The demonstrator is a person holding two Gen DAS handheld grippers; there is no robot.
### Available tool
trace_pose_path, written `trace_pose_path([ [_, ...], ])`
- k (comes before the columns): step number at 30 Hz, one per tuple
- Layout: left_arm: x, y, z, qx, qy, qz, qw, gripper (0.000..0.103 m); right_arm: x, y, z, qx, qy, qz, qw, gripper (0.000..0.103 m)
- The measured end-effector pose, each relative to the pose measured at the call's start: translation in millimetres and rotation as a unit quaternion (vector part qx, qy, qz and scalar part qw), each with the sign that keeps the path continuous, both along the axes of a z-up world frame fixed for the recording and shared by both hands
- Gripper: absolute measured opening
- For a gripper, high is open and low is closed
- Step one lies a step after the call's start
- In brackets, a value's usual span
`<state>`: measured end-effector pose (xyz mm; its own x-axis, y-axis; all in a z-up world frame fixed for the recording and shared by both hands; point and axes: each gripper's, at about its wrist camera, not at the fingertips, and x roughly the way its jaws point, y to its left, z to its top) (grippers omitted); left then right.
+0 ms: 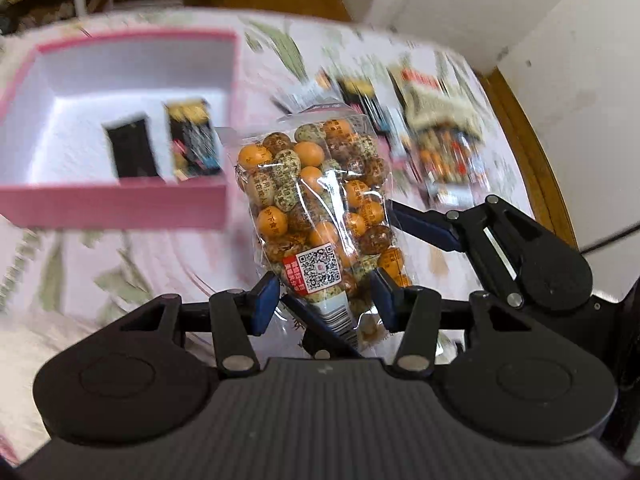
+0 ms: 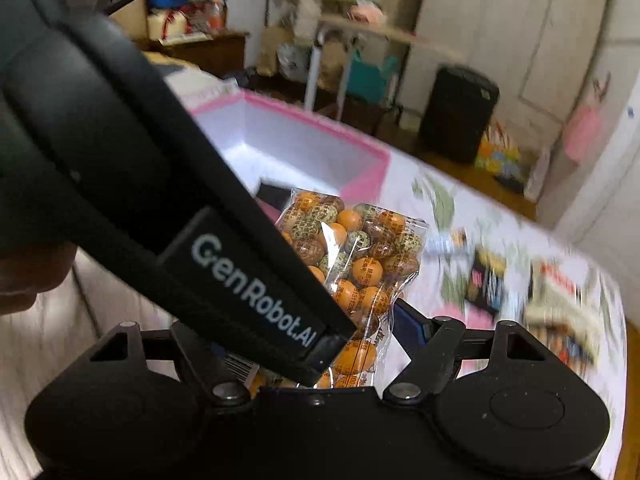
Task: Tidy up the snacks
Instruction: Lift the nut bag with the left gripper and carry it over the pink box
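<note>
The left gripper [image 1: 324,300] has its blue fingers [image 1: 264,300] closed partway on the lower end of a clear bag of coated peanuts [image 1: 312,200], which stands up out of them, clear of the flowered desk [image 1: 120,272]. The right gripper [image 2: 320,344] sits just beside it at about 3 o'clock in the left wrist view; its fingers stand wide with the same bag between them, but the left tool's body hides whether they press on it, so I cannot tell.

The step in hand looks like carrying this bag to the pink box [image 1: 120,206], which lies at 10 o'clock of the bag. The next move calls for bringing the bag over the box's near wall, lowering it onto the white floor beside what is already there, and only then opening the fingers.

Count: one bag held; two dark packets [image 1: 194,140] inside the box; at 2 o'clock a blurred cluster of loose packets [image 1: 440,128], perhaps three or four, too smeared to number.
</note>
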<state>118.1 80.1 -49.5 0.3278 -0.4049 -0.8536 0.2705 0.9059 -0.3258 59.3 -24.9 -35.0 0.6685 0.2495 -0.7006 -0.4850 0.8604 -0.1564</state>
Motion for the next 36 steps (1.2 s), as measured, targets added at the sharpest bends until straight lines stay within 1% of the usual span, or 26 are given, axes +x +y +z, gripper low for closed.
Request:
trace_pose_path([
  [4, 19, 32, 19, 0.015, -0.04, 0.035, 0.9984, 0.048, 24, 26, 14, 0.018, -0.04, 0.03, 0.999, 0.081],
  [8, 50, 64, 24, 0.021, -0.063, 0.076, 0.9949, 0.049, 55, 56, 16, 0.022, -0.071, 0.067, 0.995, 0.081],
  [11, 77, 89, 21, 0.026, -0.068, 0.109, 0.9913, 0.049, 85, 77, 12, 0.026, -0.08, 0.095, 0.992, 0.081],
  [14, 106, 108, 10, 0.035, -0.058, 0.136, 0.9883, 0.049, 116, 97, 2, 0.028, -0.082, 0.13, 0.988, 0.081],
  [16, 127, 121, -2, 0.033, -0.032, 0.148, 0.988, 0.048, 137, 105, -6, 0.035, -0.059, 0.144, 0.987, 0.081],
  [18, 147, 130, -18, 0.029, -0.005, 0.155, 0.9875, 0.048, 159, 113, -18, 0.04, -0.02, 0.147, 0.988, 0.081],
  [21, 168, 140, -38, 0.034, 0.021, 0.163, 0.9858, 0.048, 179, 124, -36, 0.035, 0.007, 0.15, 0.988, 0.081],
  [23, 174, 147, -48, 0.037, 0.032, 0.172, 0.9839, 0.048, 194, 130, -47, 0.037, 0.029, 0.149, 0.988, 0.081],
  [25, 181, 153, -57, 0.04, 0.038, 0.18, 0.9821, 0.048, 207, 134, -54, 0.044, 0.047, 0.146, 0.987, 0.081],
  [29, 187, 166, -66, 0.044, 0.05, 0.199, 0.9777, 0.048, 224, 151, -60, 0.053, 0.082, 0.14, 0.985, 0.081],
  [32, 189, 177, -75, 0.038, 0.064, 0.213, 0.9742, 0.049, 239, 157, -65, 0.056, 0.125, 0.133, 0.982, 0.083],
  [34, 188, 181, -78, 0.034, 0.066, 0.21, 0.9748, 0.052, 243, 161, -67, 0.059, 0.146, 0.121, 0.98, 0.083],
  [36, 184, 180, -76, 0.035, 0.057, 0.2, 0.9775, 0.052, 240, 163, -68, 0.055, 0.152, 0.116, 0.98, 0.084],
])
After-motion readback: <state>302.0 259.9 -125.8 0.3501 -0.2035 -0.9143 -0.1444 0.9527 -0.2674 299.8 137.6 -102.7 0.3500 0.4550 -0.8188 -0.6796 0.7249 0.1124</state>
